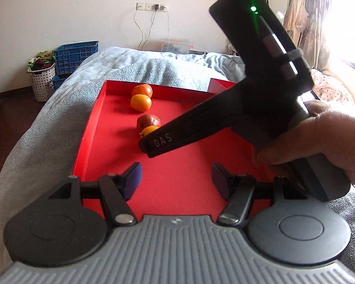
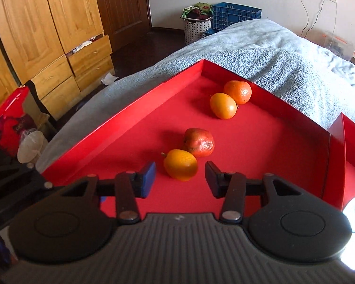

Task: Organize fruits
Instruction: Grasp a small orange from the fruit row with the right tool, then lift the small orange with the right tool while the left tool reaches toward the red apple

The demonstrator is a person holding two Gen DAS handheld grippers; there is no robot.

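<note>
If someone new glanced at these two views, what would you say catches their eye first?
The bright red tray on the grey blanket dominates. Four fruits lie in it in two touching pairs: two oranges near the far corner, and a reddish fruit against a yellow-orange one, which sits just ahead of the open right tongs.

4 fruits in tray point(image 2: 120, 120) on bed point(image 2: 260, 47): 2 touching pairs, near point(image 2: 191, 156) & far point(image 2: 232, 99).
</note>
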